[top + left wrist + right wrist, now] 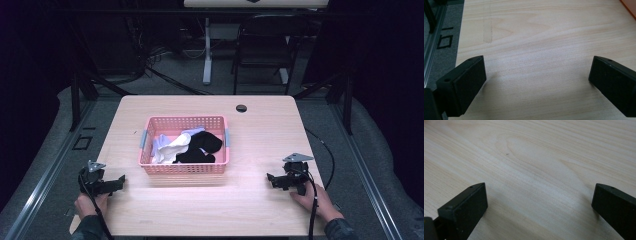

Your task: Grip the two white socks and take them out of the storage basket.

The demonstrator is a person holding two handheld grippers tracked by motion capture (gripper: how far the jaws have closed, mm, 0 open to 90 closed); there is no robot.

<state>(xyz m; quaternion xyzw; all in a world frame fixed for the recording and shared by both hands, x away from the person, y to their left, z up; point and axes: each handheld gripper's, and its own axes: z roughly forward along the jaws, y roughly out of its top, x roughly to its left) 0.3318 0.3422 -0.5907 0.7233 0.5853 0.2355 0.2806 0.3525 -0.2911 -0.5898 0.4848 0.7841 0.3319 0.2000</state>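
Pale wood tabletop carries a pink basket at its middle, with black socks and white socks piled inside. Left gripper and right gripper rest on the wood on either side, well apart from it, jaws spread wide and empty. A good start is probably one gripper coming over the rim from above, pinching a single sock's loose edge.

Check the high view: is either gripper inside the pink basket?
No. The left gripper and right gripper both rest on the table, outside the pink basket holding socks.
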